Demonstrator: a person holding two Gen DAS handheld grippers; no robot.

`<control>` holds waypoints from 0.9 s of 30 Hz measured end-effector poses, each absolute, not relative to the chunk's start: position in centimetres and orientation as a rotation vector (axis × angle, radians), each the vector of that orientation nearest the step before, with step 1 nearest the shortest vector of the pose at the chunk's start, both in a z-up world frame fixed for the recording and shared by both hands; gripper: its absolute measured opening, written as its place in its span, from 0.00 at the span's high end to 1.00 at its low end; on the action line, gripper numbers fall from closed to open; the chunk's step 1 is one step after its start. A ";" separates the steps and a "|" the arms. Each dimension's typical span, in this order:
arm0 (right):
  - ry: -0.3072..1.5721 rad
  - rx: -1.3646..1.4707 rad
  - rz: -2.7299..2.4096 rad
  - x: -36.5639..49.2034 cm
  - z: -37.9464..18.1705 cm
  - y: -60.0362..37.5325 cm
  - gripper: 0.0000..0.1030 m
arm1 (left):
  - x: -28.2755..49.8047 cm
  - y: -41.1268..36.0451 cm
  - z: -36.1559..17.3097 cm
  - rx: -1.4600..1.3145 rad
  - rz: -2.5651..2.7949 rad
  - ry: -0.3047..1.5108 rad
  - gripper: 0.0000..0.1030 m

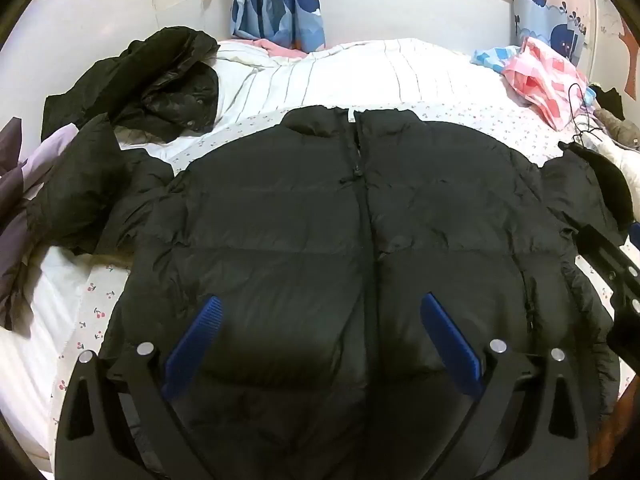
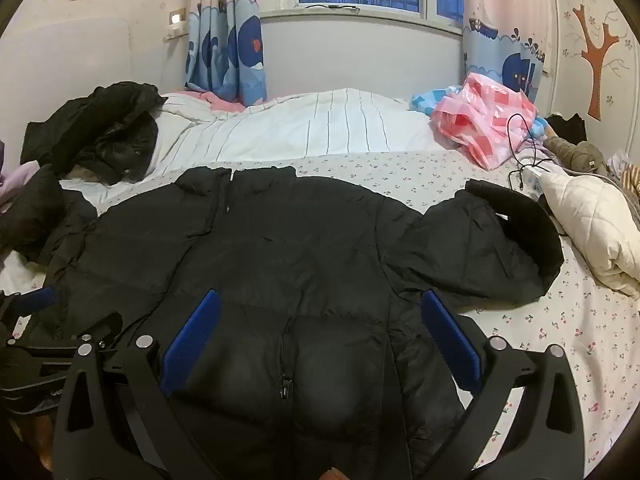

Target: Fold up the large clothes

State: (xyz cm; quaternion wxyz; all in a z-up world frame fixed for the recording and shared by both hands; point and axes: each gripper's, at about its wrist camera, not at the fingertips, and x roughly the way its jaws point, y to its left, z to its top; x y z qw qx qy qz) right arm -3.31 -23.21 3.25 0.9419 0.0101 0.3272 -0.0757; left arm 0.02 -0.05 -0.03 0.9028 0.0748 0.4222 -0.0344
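Note:
A large black puffer jacket [image 1: 320,216] lies flat, front up and zipped, on the bed, collar toward the far wall. The left wrist view has my left gripper [image 1: 320,308] hovering over the jacket's lower front, blue pads wide apart and nothing between them. My right gripper [image 2: 320,304] hangs over the lower right half of the same jacket [image 2: 280,240], open as well. The jacket's right sleeve [image 2: 480,248] is spread out over the sheet; its left sleeve [image 1: 88,192] is bunched at the left. Each gripper's body shows at the edge of the other's view.
A second black garment [image 1: 160,80] is heaped at the far left on a striped white duvet [image 1: 340,76]. A pink checked plastic bag [image 2: 488,128], a black cable [image 2: 520,148] and a cream quilted item [image 2: 592,216] lie at the right. The floral sheet [image 2: 560,340] is bare at the right.

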 end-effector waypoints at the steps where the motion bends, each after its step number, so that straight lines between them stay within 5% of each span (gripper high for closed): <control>1: 0.667 0.020 -0.155 -3.3 3.2 -23.2 0.06 | 0.0 -0.1 -0.1 0.158 -0.070 0.873 0.07; 27: 0.669 0.020 -0.152 -3.1 3.0 -23.3 0.06 | 0.1 -0.5 -0.4 0.167 -0.070 0.874 0.07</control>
